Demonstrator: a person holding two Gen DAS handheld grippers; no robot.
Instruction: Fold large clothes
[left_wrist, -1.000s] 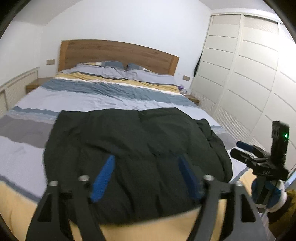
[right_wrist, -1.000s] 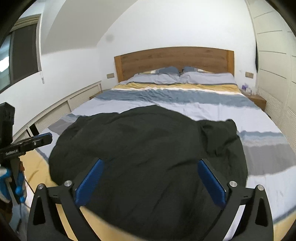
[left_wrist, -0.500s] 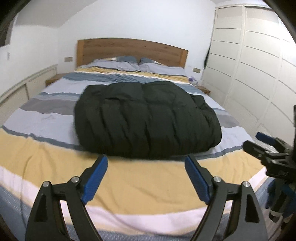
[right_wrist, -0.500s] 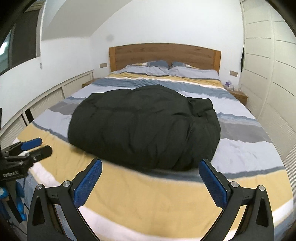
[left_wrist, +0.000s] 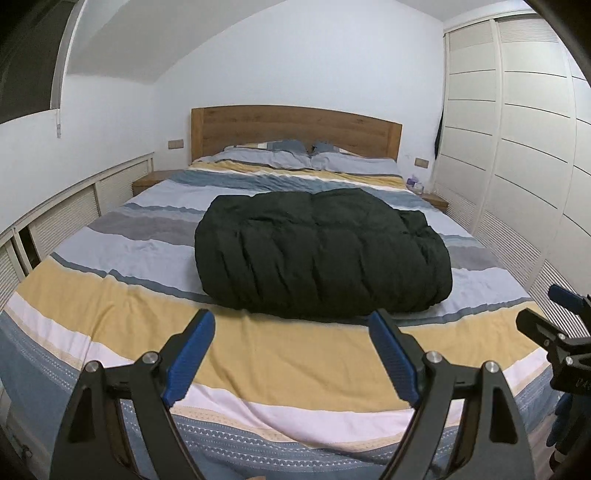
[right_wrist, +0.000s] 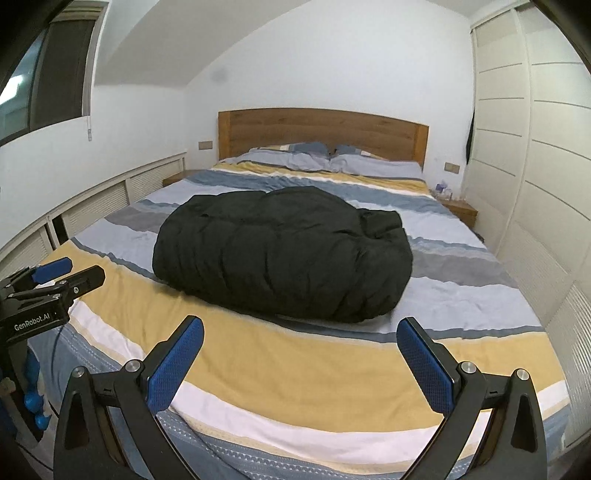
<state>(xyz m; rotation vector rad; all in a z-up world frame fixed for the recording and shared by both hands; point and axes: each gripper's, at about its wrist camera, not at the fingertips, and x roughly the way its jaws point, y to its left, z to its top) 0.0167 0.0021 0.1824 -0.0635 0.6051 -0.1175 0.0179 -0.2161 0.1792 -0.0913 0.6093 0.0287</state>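
Both your grippers have backed away from the coat (left_wrist: 321, 254). A second ago their blue pads hung right over the dark fabric; now the left gripper (left_wrist: 291, 354) and the right gripper (right_wrist: 301, 363) sit over the yellow stripe at the foot of the bed (left_wrist: 110, 306), with bare bedding between them and the bundle. Each one's fingers stand wide apart with nothing between them.

From your left camera the coat lies at 12 o'clock, mid-bed, a compact rounded black mound; from the right camera it sits at about 11 o'clock. One loose lump pokes up at the mound's 2 o'clock corner (right_wrist: 380, 221).

Pulling back with empty hands suggests you reckon this fold finished. Judge that corner: if it bothers you, a last tuck there would tidy it.
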